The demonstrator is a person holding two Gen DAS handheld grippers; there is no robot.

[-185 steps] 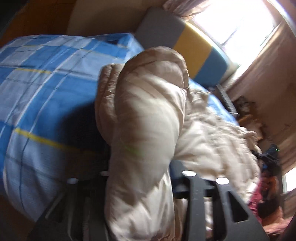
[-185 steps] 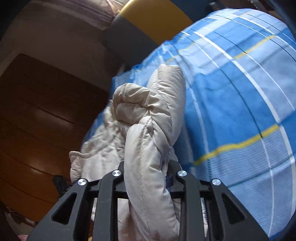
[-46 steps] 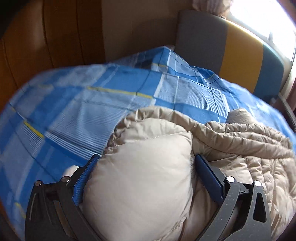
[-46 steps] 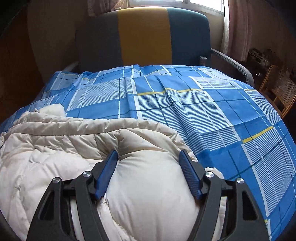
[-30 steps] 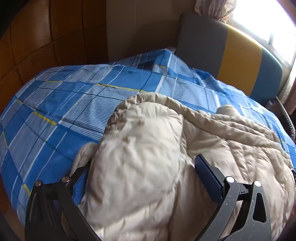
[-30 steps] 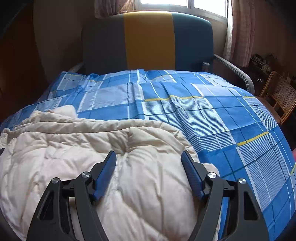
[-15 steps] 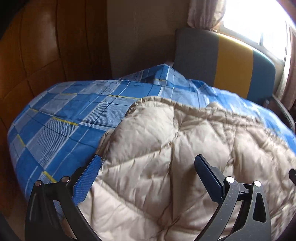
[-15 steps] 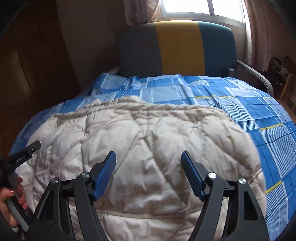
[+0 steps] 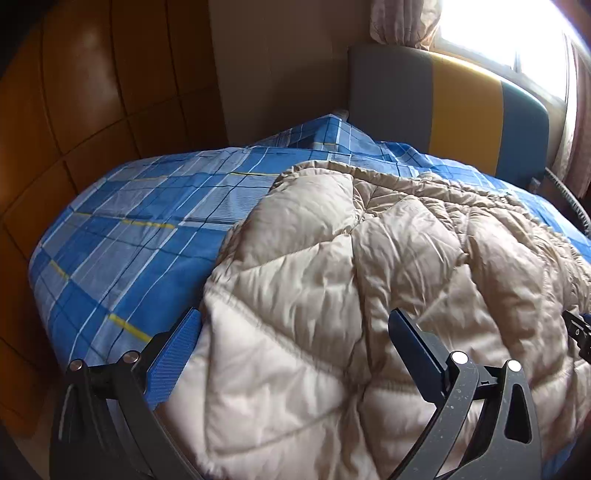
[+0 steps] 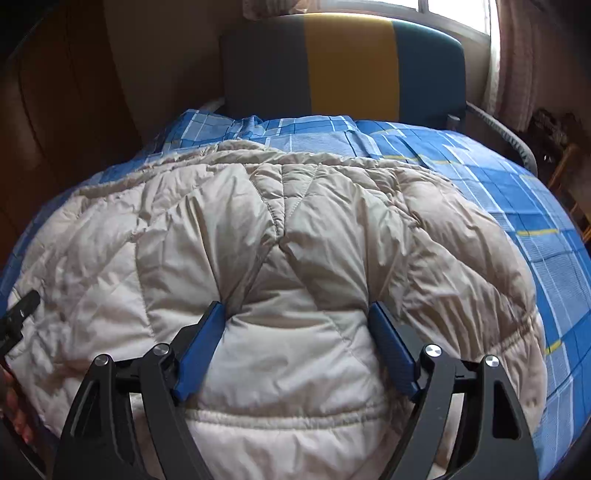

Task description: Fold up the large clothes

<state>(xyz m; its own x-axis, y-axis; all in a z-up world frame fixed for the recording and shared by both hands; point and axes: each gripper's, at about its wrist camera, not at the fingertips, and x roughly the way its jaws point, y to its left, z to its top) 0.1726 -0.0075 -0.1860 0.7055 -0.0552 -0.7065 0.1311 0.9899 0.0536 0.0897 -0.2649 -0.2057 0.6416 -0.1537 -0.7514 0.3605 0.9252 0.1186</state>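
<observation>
My left gripper [image 9: 293,334] stands wide open over the near left part of the beige quilted jacket [image 9: 369,295], its blue-padded fingers [image 9: 173,354] spread with the puffy cloth between them but not pinched. My right gripper [image 10: 297,325] is also spread apart, its blue pads [image 10: 391,347] pressing lightly into a bulge of the same jacket near its hem, without clamping it.

The jacket lies spread across the near half of the bed, on the blue plaid bedsheet [image 10: 517,206], which shows bare to the far side and to the right in the right wrist view, and to the left in the left wrist view. At the far end stands a headboard [image 10: 347,62] in grey, yellow and teal panels, with a bright window [image 9: 491,22] and curtains behind it. Brown wooden panelling [image 9: 74,110] runs along the left wall. At the left edge of the right wrist view, part of my other tool [image 10: 18,314] rests on the jacket.
</observation>
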